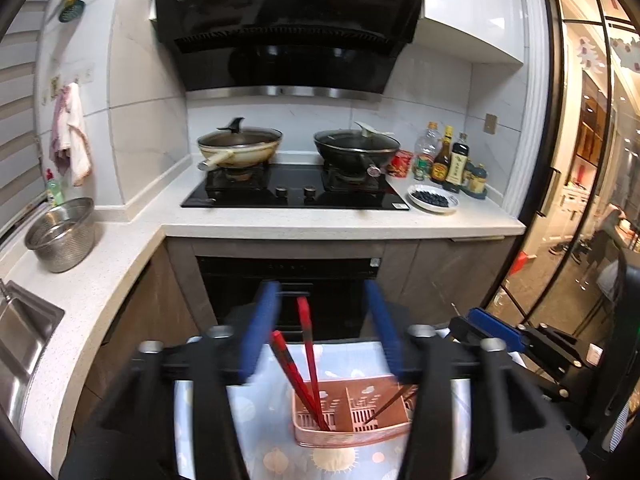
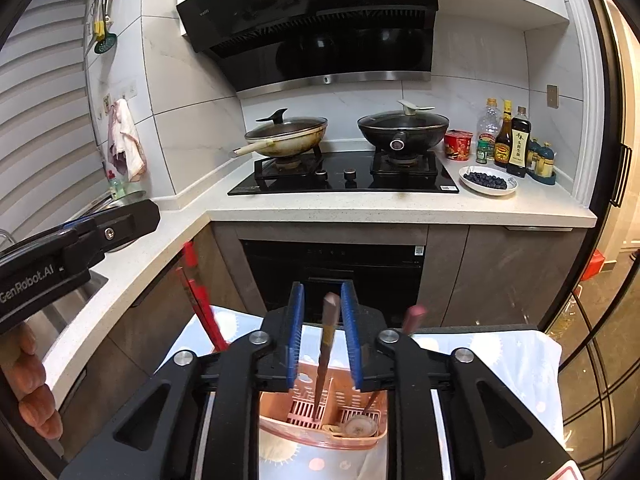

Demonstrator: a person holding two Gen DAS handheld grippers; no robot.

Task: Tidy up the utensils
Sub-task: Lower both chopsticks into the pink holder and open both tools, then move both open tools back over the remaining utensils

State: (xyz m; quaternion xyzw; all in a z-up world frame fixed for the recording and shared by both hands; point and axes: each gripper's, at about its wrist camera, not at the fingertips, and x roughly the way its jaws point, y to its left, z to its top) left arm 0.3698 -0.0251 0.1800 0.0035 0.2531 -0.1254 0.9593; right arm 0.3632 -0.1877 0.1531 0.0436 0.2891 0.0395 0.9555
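Observation:
A pink slotted utensil holder (image 1: 352,428) stands on a patterned cloth below both grippers. Two red chopsticks (image 1: 306,344) stand in its left compartment, between the blue pads of my left gripper (image 1: 322,320); the pads are wide apart and touch neither. A dark chopstick (image 1: 388,404) leans in the right compartment. In the right wrist view my right gripper (image 2: 323,336) is slightly open around a brown chopstick (image 2: 328,344) whose tip rests in the holder (image 2: 280,408), with a gap on each side. A second brown chopstick (image 2: 414,316) and a round spoon (image 2: 360,426) are in there too.
The light cloth (image 2: 500,360) covers a small table in front of the oven (image 2: 332,268). Beyond are the white counter (image 1: 340,220), a gas hob with two lidded woks, sauce bottles (image 2: 508,140), a plate of blueberries (image 2: 486,180), a steel colander (image 1: 60,236) and a sink (image 1: 24,332).

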